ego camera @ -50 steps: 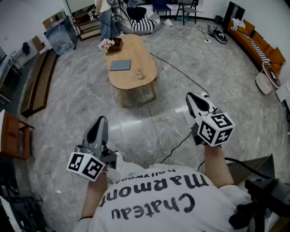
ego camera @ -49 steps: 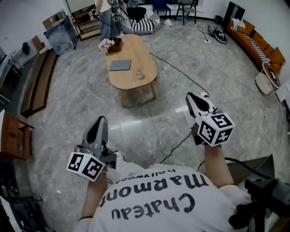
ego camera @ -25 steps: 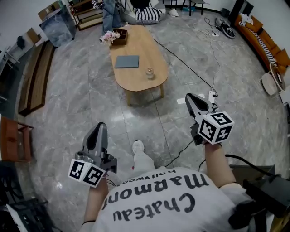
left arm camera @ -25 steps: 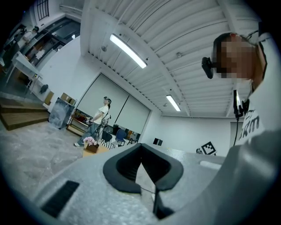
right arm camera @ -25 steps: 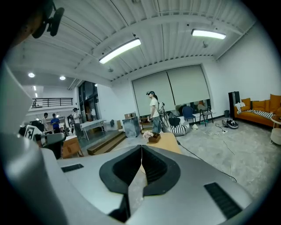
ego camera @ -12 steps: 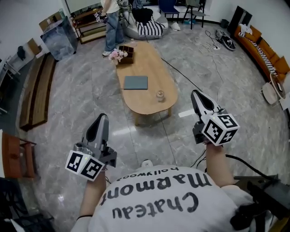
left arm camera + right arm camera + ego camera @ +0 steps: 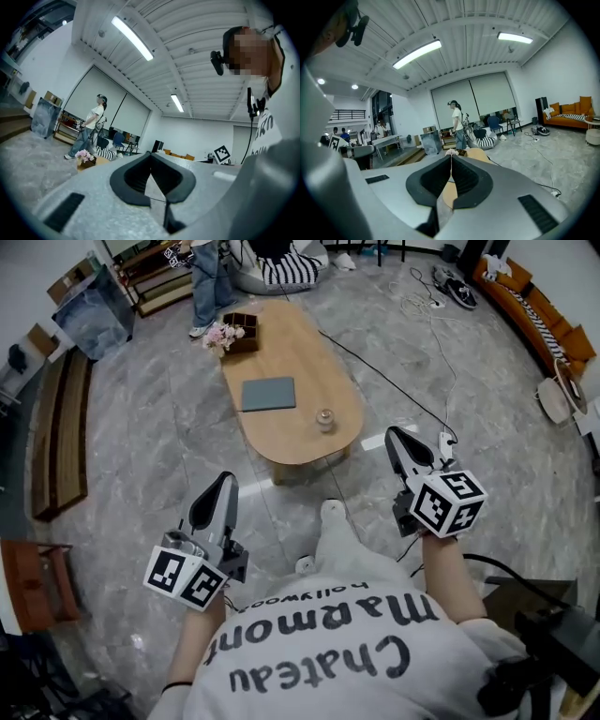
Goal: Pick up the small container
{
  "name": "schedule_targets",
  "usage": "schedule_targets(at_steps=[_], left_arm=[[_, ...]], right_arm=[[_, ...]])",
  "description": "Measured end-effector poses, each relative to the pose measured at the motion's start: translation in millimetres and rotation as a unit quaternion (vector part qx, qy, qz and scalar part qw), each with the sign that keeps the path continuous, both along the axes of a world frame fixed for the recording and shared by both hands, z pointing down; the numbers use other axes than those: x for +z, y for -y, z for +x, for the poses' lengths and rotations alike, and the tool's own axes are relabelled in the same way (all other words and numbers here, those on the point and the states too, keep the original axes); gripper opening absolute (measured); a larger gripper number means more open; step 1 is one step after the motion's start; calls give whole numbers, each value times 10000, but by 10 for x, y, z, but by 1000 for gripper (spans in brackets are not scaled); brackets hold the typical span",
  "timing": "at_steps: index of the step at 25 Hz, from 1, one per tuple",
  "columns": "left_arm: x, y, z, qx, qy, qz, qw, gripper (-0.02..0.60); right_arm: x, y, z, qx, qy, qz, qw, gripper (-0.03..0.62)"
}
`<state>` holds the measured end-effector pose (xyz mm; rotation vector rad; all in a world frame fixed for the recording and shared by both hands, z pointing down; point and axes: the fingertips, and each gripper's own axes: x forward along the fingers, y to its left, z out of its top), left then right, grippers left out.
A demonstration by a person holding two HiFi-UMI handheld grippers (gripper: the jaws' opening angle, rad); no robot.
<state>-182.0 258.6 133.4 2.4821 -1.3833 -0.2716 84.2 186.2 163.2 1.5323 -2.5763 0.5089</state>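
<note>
Oval wooden table (image 7: pixel 281 352) ahead: small glass jar (image 7: pixel 324 419) at its near end, closer to your right gripper (image 7: pixel 400 439) than your left gripper (image 7: pixel 224 484); both closed, empty.

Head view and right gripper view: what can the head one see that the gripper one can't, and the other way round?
Only the head view shows the small container and the grey pad on the table top, plus the left gripper and the holder's white shirt. Only the right gripper view shows the ceiling lights, the big window blinds, and the jaws of the right gripper pressed together, holding nothing. Both show the wooden table, the pink flowers, the standing person and the orange sofa.
</note>
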Motion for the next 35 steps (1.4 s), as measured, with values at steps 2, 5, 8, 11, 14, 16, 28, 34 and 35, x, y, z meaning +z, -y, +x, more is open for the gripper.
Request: schedule_targets(at_steps=[2,5,8,11,14,16,28,34,35], left_arm=[[112,132,20,33,22,-137,9999,14],[237,405,69,60,6,-283,9996,14],[260,738,160,157,-104,-195,9996,14],[266,1116,265,287,-202,-133,9993,14],[317,1568,361,285,-298,-212,9989,14],[368,1866,428,239,-292,-321,9988,14],[1561,3100,945,179,-330,-1744,9840,14],[2384,3444,1038,215,-246,-2555,9663,14],[2504,3452,1089,278,-306,-2682,9625,14]], right_arm=[[126,134,-4,4,39,-106,9999,13],[292,422,-11,-11,14,-165,9999,12],[441,769,-22,-42,46,-280,9996,12],[479,1121,-39,-170,381,-453,9981,12],[446,1525,-50,-382,744,-510,9952,12],[432,1798,-59,-549,963,-499,9926,12],[1555,2988,-177,-1209,1584,-1341,9707,12],[2440,3249,-226,-1190,1514,-1948,9617,14],[2574,3252,-221,-1184,1534,-2070,9590,14]])
